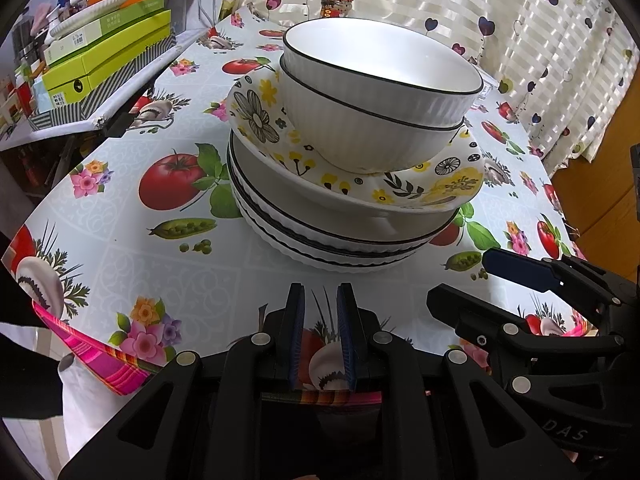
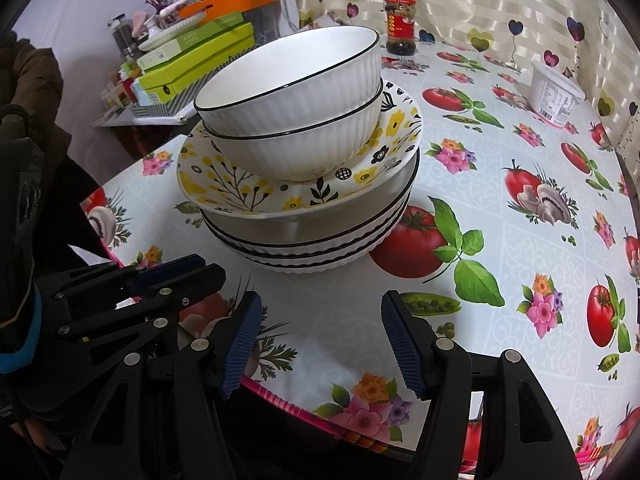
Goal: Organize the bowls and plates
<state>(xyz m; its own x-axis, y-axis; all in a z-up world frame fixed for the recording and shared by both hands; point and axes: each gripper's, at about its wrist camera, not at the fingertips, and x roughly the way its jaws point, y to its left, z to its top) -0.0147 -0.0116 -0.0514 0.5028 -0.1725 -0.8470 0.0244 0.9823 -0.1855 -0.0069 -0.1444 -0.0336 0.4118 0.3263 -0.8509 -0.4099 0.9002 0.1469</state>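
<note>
One stack stands on the table. Two nested white ribbed bowls [image 1: 380, 92] with black rims sit tilted on a yellow-flowered plate [image 1: 360, 176], which rests on several white black-rimmed plates [image 1: 328, 240]. The stack also shows in the right wrist view: bowls [image 2: 296, 120], flowered plate [image 2: 256, 192], white plates [image 2: 320, 240]. My left gripper [image 1: 320, 340] is empty, its pads a narrow gap apart, just in front of the stack. My right gripper [image 2: 324, 344] is open and empty, near the stack's front; it also shows in the left wrist view [image 1: 492, 280].
The table [image 2: 520, 240] has a fruit-and-flower cloth; its near edge lies under the grippers. A sauce jar [image 2: 401, 26] and a white tub [image 2: 556, 94] stand at the back by the curtain. Green boxes [image 1: 108, 52] and clutter sit on a side shelf at left.
</note>
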